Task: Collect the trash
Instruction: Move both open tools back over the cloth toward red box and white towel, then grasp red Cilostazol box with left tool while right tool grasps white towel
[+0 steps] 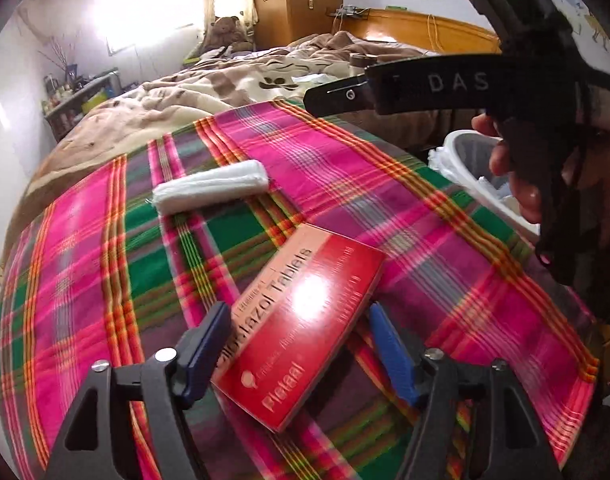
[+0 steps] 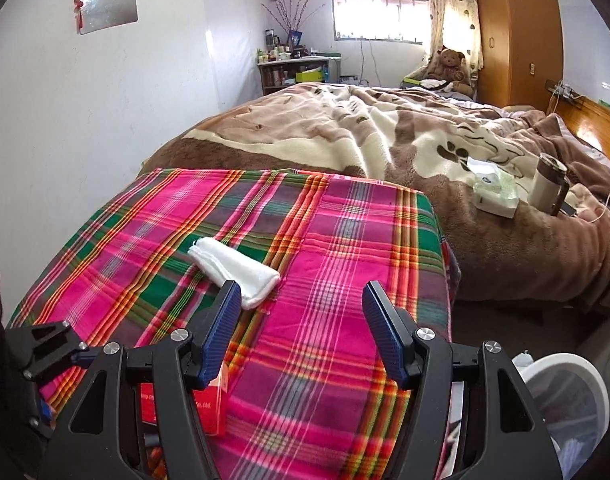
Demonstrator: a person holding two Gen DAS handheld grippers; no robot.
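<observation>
Blue-padded, the left gripper (image 1: 297,330) stands open astride a red tablet box (image 1: 301,320) at the frame's bottom centre, pads clear of it. Further up the plaid cloth (image 1: 385,184), a white rolled cloth (image 1: 211,191) lies. Lower centre, the right gripper (image 2: 301,320) gapes empty; a white bin (image 2: 573,392) sits bottom right.

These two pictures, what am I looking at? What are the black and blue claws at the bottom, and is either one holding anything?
A person holds a handheld gripper in each hand, each carrying its own camera. One view looks along the left gripper; its open fingers straddle a red tablet box without pressing it. The other looks along the right gripper, open and empty. A white folded cloth also lies on the plaid cloth. A white bin stands beside it.
</observation>
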